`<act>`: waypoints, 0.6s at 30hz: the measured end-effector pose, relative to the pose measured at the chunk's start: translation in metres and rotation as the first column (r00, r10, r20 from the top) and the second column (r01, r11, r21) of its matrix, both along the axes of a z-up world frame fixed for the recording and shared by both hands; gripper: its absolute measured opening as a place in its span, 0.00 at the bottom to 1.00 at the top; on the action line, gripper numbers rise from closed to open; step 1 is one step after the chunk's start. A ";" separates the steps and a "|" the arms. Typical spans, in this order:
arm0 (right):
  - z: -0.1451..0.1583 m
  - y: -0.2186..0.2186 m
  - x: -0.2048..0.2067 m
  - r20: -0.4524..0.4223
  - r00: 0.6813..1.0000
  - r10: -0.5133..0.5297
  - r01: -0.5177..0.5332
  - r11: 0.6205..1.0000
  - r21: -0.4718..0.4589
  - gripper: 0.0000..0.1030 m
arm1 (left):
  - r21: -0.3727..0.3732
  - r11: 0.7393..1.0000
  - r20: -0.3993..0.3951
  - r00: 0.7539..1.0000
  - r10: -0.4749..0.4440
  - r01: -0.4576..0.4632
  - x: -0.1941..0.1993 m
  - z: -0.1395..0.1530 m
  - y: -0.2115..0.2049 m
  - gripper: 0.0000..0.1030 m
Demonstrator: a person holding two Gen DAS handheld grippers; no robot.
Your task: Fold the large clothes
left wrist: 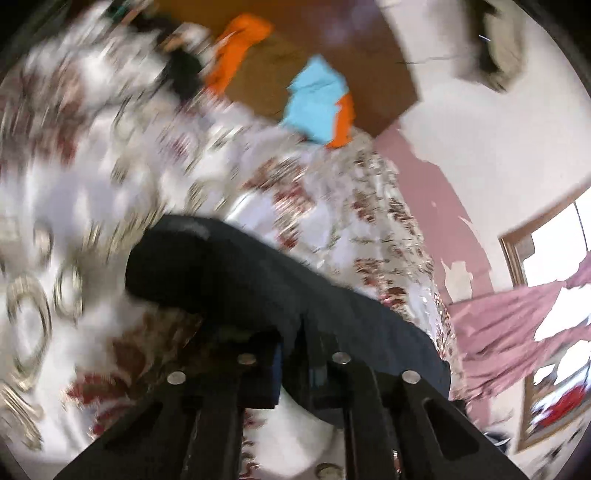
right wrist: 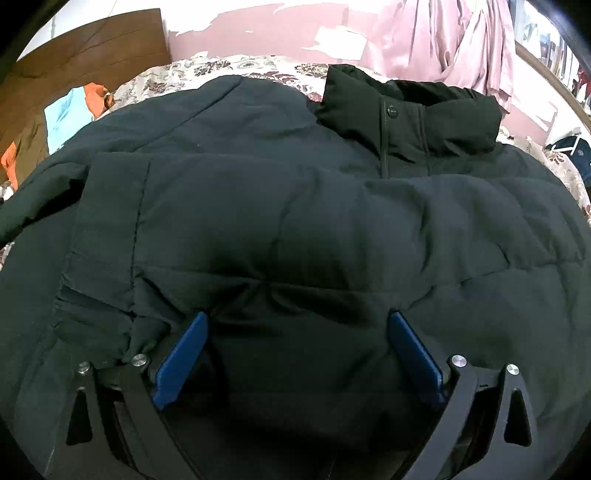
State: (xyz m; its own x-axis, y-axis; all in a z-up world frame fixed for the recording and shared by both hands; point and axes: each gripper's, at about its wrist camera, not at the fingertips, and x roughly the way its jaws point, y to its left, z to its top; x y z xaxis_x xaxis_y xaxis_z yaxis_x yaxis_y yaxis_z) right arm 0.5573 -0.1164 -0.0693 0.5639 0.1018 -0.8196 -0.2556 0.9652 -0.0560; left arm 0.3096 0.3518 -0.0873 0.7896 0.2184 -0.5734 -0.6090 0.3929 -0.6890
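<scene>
Dark jacket blanketing the bed ahead — raised collar at far edge, patterned bedspread bare leftward, wall behind.

Left wrist view: no readable text; frame was motion-blurred.
Right wrist view: no readable text, label, brand or number.
Jacket: no logo or tag was legible ahead of the claw; the collar snap showed no legible marking.
Bedspread: floral print only, no lettering.
Far right edge, beyond the claw: items were too small to read.
</scene>
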 end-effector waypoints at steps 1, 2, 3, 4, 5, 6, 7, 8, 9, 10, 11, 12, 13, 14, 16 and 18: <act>0.004 -0.001 -0.002 0.000 1.000 -0.001 0.001 1.000 0.011 0.93 | 0.056 0.998 0.001 1.000 -0.013 0.013 0.002 0.015 -0.004 0.08; 0.009 -0.004 -0.005 0.011 1.000 -0.003 0.002 1.000 0.027 0.93 | 0.118 0.993 0.003 1.000 -0.030 0.030 0.005 0.032 -0.009 0.08; 0.013 -0.007 -0.009 0.025 1.000 -0.006 0.005 0.999 0.041 0.93 | 0.182 0.982 0.002 0.999 -0.053 0.052 0.009 0.049 -0.015 0.07; 0.019 -0.012 -0.014 0.038 0.999 -0.011 0.009 0.998 0.060 0.93 | 0.225 0.972 0.002 0.997 -0.073 0.070 0.011 0.062 -0.021 0.07; 0.025 -0.017 -0.019 0.046 0.999 -0.017 0.013 0.996 0.083 0.93 | 0.278 0.956 0.003 0.995 -0.101 0.096 0.015 0.079 -0.029 0.06; 0.031 -0.023 -0.023 0.051 0.998 -0.021 0.016 0.994 0.106 0.93 | 0.329 0.937 0.005 0.992 -0.130 0.121 0.020 0.097 -0.039 0.06; 0.035 -0.029 -0.026 0.055 0.998 -0.025 0.018 0.992 0.124 0.93 | 0.371 0.918 0.008 0.988 -0.154 0.140 0.023 0.111 -0.048 0.06; 0.041 -0.036 -0.030 0.062 0.998 -0.032 0.023 0.990 0.140 0.93 | 0.424 0.891 0.009 0.983 -0.183 0.162 0.026 0.128 -0.060 0.06; 0.044 -0.042 -0.032 0.067 0.997 -0.038 0.028 0.989 0.146 0.93 | 0.478 0.859 0.011 0.977 -0.214 0.183 0.030 0.146 -0.075 0.06; 0.050 -0.049 -0.036 0.076 0.996 -0.045 0.033 0.988 0.152 0.93 | 0.514 0.834 0.012 0.971 -0.237 0.198 0.033 0.159 -0.086 0.05; 0.055 -0.058 -0.039 0.083 0.995 -0.051 0.038 0.987 0.158 0.93 | 0.558 0.801 0.011 0.963 -0.271 0.219 0.037 0.174 -0.102 0.05; 0.059 -0.066 -0.043 0.089 0.994 -0.058 0.042 0.985 0.167 0.93 | 0.591 0.770 0.009 0.953 -0.304 0.240 0.041 0.188 -0.118 0.05; 0.062 -0.075 -0.046 0.095 0.993 -0.063 0.046 0.983 0.176 0.93 | 0.609 0.750 0.008 0.944 -0.331 0.258 0.043 0.197 -0.130 0.05; 0.065 -0.082 -0.049 0.098 0.993 -0.068 0.049 0.982 0.182 0.93 | 0.627 0.727 0.008 0.931 -0.366 0.280 0.046 0.207 -0.145 0.05; 0.068 -0.098 -0.056 0.109 0.991 -0.078 0.057 0.981 0.187 0.93 | 0.649 0.691 0.010 0.904 -0.427 0.319 0.050 0.222 -0.172 0.05; 0.069 -0.113 -0.064 0.120 0.989 -0.092 0.069 0.981 0.182 0.93 | 0.665 0.656 0.005 0.876 -0.481 0.357 0.053 0.234 -0.199 0.05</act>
State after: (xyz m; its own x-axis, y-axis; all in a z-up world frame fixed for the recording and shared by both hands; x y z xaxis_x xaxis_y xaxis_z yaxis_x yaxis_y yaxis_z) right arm 0.4937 -0.2298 0.0000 0.6743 0.1884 -0.7140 -0.1782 0.9799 0.0902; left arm 0.3624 0.1523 0.1467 0.9555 0.0964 -0.2790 -0.1707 0.9516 -0.2557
